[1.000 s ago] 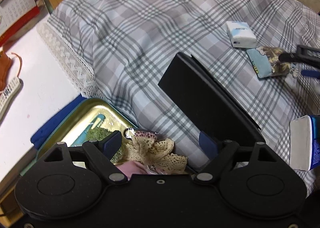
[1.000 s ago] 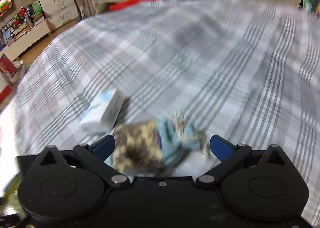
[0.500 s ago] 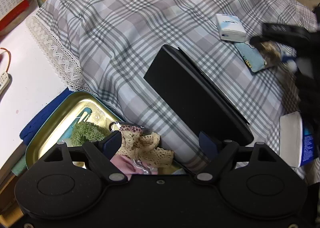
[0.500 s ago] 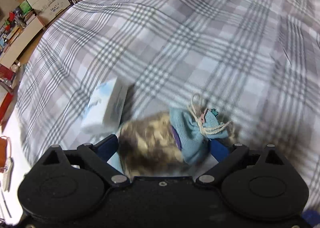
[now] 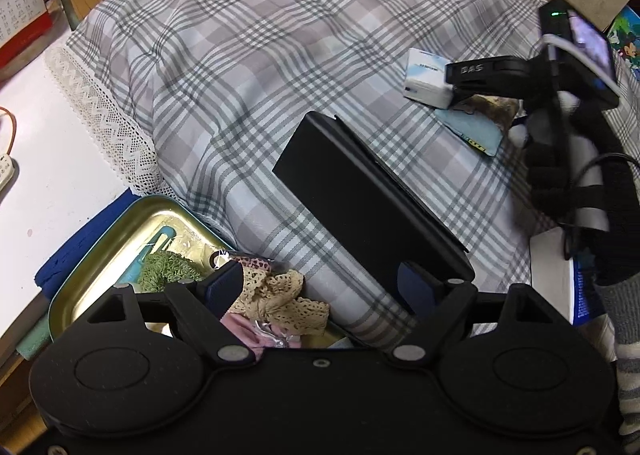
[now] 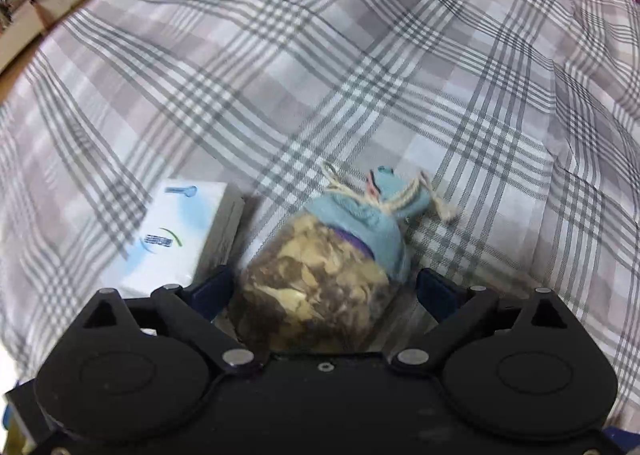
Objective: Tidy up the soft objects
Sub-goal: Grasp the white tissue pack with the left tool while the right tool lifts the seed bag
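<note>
A soft pouch point(image 6: 320, 279) with a mottled brown body, light blue top and cream drawstring lies on the plaid bedspread point(image 6: 320, 75). My right gripper point(image 6: 324, 287) is open with the pouch between its fingers; the left finger is close to it, the right finger apart. In the left wrist view the right gripper point(image 5: 516, 95) is over the pouch point(image 5: 494, 107). My left gripper point(image 5: 320, 283) is open and empty over a gold tin tray point(image 5: 120, 251) holding a beige lace piece point(image 5: 280, 295), a green knit piece point(image 5: 168, 267) and pink fabric point(image 5: 240, 329).
A white tissue pack point(image 6: 168, 239) lies just left of the pouch, also in the left wrist view point(image 5: 426, 77). A black box point(image 5: 368, 199) rests on the bedspread by the tray. A light blue cloth point(image 5: 472, 131) lies under the pouch. A white desk point(image 5: 52, 147) is left.
My right gripper has moved forward around the pouch, which now sits deeper between the fingers. My left gripper has drawn back a little over the tray.
</note>
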